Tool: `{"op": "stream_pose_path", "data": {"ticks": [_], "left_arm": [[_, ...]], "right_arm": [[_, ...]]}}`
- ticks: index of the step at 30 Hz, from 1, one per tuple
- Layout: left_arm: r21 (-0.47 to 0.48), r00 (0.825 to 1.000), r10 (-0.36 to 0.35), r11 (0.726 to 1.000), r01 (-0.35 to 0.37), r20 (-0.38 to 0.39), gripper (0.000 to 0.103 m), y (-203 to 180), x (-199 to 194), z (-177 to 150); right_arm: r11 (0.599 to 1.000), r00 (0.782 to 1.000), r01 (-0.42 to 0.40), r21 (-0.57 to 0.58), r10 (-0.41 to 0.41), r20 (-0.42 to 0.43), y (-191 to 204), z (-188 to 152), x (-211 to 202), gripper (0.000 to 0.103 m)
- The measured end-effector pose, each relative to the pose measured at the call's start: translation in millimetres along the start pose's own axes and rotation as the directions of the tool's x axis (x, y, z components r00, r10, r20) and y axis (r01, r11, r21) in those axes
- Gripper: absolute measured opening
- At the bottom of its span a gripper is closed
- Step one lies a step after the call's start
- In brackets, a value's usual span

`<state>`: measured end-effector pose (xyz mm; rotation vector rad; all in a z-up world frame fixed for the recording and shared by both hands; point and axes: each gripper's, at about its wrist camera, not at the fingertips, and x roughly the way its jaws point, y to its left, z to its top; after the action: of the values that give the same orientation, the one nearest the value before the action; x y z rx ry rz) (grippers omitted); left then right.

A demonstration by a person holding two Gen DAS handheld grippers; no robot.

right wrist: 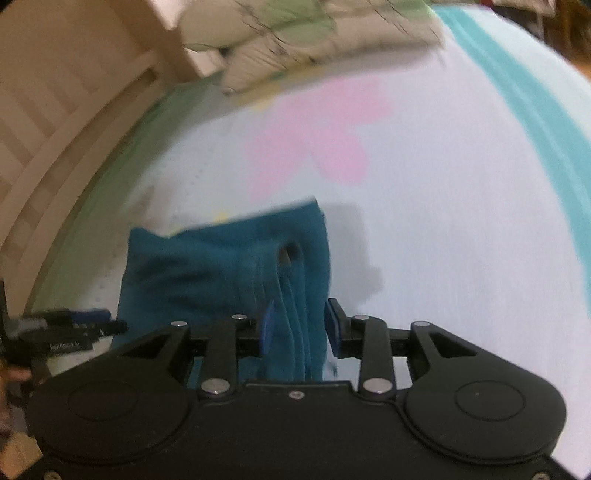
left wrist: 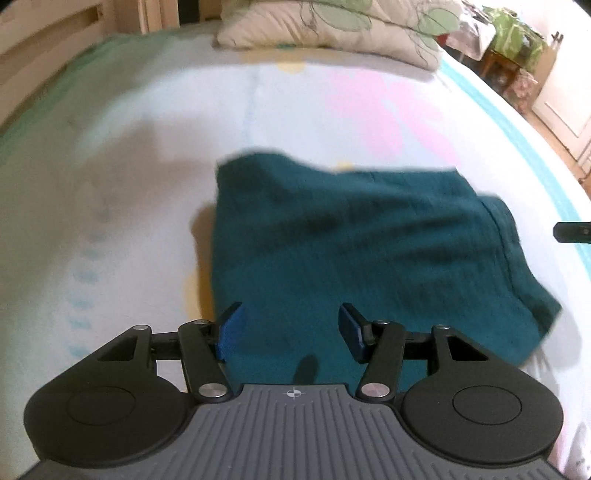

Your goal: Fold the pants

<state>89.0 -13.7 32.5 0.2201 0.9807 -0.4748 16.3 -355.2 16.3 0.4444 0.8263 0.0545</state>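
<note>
Now we hold both grippers over a bed (left wrist: 110, 166) with the teal pants (left wrist: 351, 251) lying folded into a thick, rumpled bundle near the middle of its pale sheet. In the left wrist view the bundle spreads from the centre toward four o'clock, and our left gripper (left wrist: 290, 328) hangs just above its near edge with the jaws wide and nothing between them. At three o'clock the dark tip of the other tool just shows.

In the right wrist view our right gripper (right wrist: 299, 326) has its jaws partly apart; stacked folds of the pants run between them, but the picture is too blurred for us to tell whether the blue pads press on the cloth.

The sheet carries a large pink flower print (left wrist: 388, 107) at twelve o'clock and a turquoise stripe (left wrist: 517, 122) along its two o'clock edge. A leaf-patterned pillow (left wrist: 332, 33) lies at the head, a slatted pale wooden frame (right wrist: 55, 122) runs along ten o'clock, and a small wooden table (left wrist: 506, 62) stands at one o'clock beside the bed.
</note>
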Motion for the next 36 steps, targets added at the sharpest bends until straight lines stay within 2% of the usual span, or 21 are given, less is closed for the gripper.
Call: {"op": "stream_pose_path", "data": {"ticks": [6, 10, 11, 13, 15, 16, 18, 23, 25, 27, 30, 36], "left_arm": [[-0.018, 0.998, 0.031, 0.999, -0.03, 0.049, 0.053, 6.0, 6.3, 39.5], [-0.037, 0.998, 0.026, 0.999, -0.024, 0.063, 0.053, 5.3, 10.3, 46.9], [-0.039, 0.998, 0.021, 0.999, -0.019, 0.061, 0.053, 4.9, 11.8, 46.2], [-0.037, 0.999, 0.009, 0.999, -0.008, 0.052, 0.053, 2.6, 15.4, 43.1], [-0.021, 0.999, 0.002, 1.0, -0.001, 0.044, 0.053, 2.1, 19.1, 41.3], [-0.013, 0.999, 0.004, 1.0, -0.004, 0.042, 0.053, 2.7, 20.3, 40.1], [-0.004, 0.999, 0.009, 1.0, -0.009, 0.039, 0.053, 5.5, 24.5, 41.0], [-0.028, 0.999, 0.006, 1.0, -0.005, 0.042, 0.053, 12.7, 35.6, 48.1], [-0.022, 0.998, 0.034, 0.999, -0.033, 0.049, 0.054, 13.0, 46.7, 51.0], [-0.026, 0.998, 0.059, 0.998, -0.058, 0.023, 0.056, 15.0, 62.7, 52.8], [-0.071, 0.999, 0.031, 0.997, -0.031, 0.006, 0.059, 24.4, 76.4, 54.1], [-0.127, 1.0, -0.001, 0.992, 0.004, 0.028, 0.062, 41.7, 79.3, 65.9]], "right_arm": [[0.986, 0.997, -0.055, -0.158, 0.062, 0.038, 36.6, 19.4, 33.4, 0.043], [0.948, 0.995, -0.06, -0.313, 0.083, 0.06, 64.0, 18.3, 51.7, 0.043], [0.933, 0.996, -0.049, -0.355, 0.074, 0.055, 67.8, 17.1, 59.6, 0.042], [0.916, 1.0, 0.019, -0.4, -0.007, 0.03, 69.3, 12.3, 80.0, 0.038], [0.912, 0.994, 0.086, -0.401, -0.104, -0.022, 54.0, 5.0, 99.1, 0.038], [0.919, 0.993, 0.085, -0.384, -0.109, -0.039, 46.0, 1.9, 104.8, 0.038], [0.934, 0.996, 0.07, -0.35, -0.083, -0.023, 36.5, -2.5, 105.1, 0.037], [0.918, 0.995, 0.089, -0.385, -0.098, -0.003, 42.7, -10.1, 105.2, 0.037], [0.92, 0.995, 0.091, -0.382, -0.098, 0.0, 43.1, -9.8, 104.9, 0.037], [0.921, 0.995, 0.091, -0.378, -0.098, 0.001, 43.6, -9.5, 103.4, 0.037], [0.919, 0.995, 0.091, -0.384, -0.097, 0.005, 44.1, -12.0, 100.3, 0.038], [0.919, 0.996, 0.088, -0.383, -0.089, 0.015, 40.8, -11.0, 103.5, 0.038]]}}
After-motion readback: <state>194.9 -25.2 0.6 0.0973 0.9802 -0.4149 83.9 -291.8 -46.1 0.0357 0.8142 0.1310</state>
